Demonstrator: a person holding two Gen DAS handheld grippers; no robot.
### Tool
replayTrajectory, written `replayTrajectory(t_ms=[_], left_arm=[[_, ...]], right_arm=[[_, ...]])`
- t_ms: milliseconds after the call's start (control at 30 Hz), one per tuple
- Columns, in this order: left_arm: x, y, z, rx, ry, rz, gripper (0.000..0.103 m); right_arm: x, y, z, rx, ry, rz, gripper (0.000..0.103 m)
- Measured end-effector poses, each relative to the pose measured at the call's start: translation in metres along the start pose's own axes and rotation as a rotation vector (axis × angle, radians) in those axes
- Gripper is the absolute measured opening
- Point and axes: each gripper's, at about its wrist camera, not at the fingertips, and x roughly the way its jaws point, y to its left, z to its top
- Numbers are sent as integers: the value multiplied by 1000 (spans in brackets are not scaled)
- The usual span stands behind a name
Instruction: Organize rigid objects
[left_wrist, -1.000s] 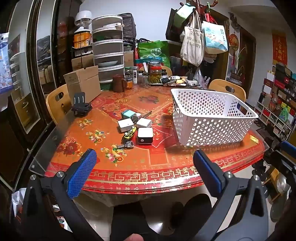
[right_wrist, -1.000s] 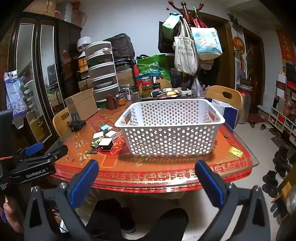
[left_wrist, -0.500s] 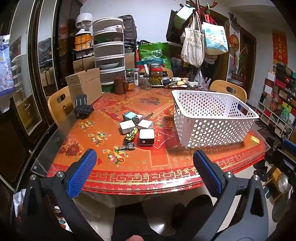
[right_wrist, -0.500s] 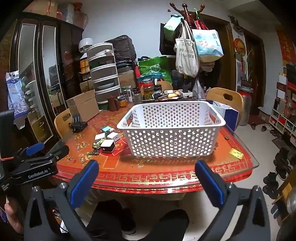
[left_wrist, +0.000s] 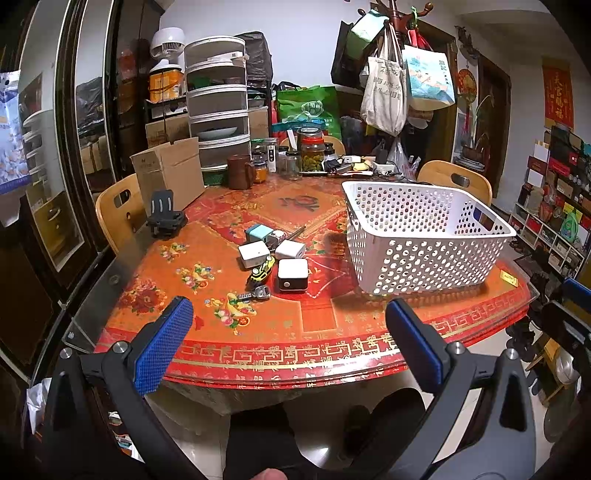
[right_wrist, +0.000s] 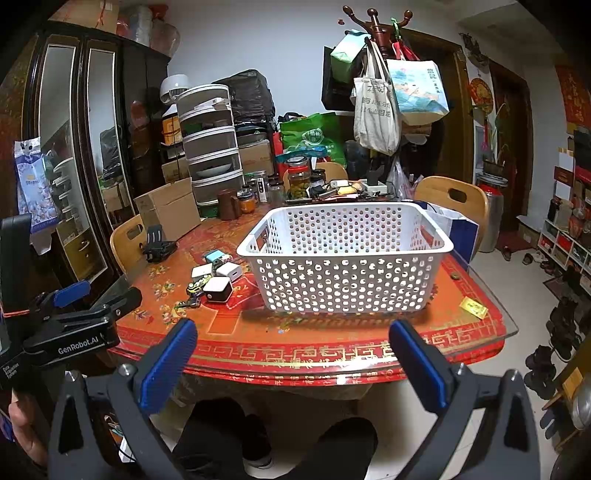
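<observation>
**A:** Looking at the left gripper (left_wrist: 289, 308) and the right gripper (right_wrist: 291, 328), both hanging low in frame, short of the bench (left_wrist: 332, 325) edge. Got the jaws on both spread wide, gripping nothing. Seeing all the loose stuff bunched mid-frame in the left view, just left of the white basket (left_wrist: 406, 258). No sign of anything inside it from here.

**B:** Kinda worried about that bunch tbh. Packed tight: white cube with the dark base (left_wrist: 292, 274) right beside the yellow toy car (left_wrist: 261, 271), keys (left_wrist: 255, 294) just below. Risking a bumped neighbour by going in with jaws that wide, probably sending it skating off.

**A:** Yep. Looks like glossy glass over a red patterned cloth, so basically zero friction underneath. Smooth hard plastic everywhere too: white charger (left_wrist: 253, 254), small white block (left_wrist: 290, 249), teal box (left_wrist: 258, 232) behind. Rounded corners, so easy to squirt out of an off-centre pinch.

**B:** Rating the keys as the worst pick. Flat, metal, lying low, hard to get under. Could end up scraping the glass instead of lifting anything.

**A:** Also watching that basket. Light perforated plastic, flared walls, rim sitting high. Clipping the rim on the way in probably shoves the whole thing toward the bench edge at the right of frame. Better to drop in from above than swing in sideways.
</observation>
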Motion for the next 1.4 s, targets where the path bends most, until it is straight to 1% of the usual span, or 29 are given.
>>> replayTrajectory(t_ms=[400,567,1400], left_arm=[[-2,0,10,5,-10,8,103],[-1,-2,12,12,-1,6,103],[0,-4,11,14,-7,5,103]], right_arm=[[3,4,1,-3,-12,11,103],[3,6,2,-6,-14,15,103],[0,6,2,-12,-28,18,103]])
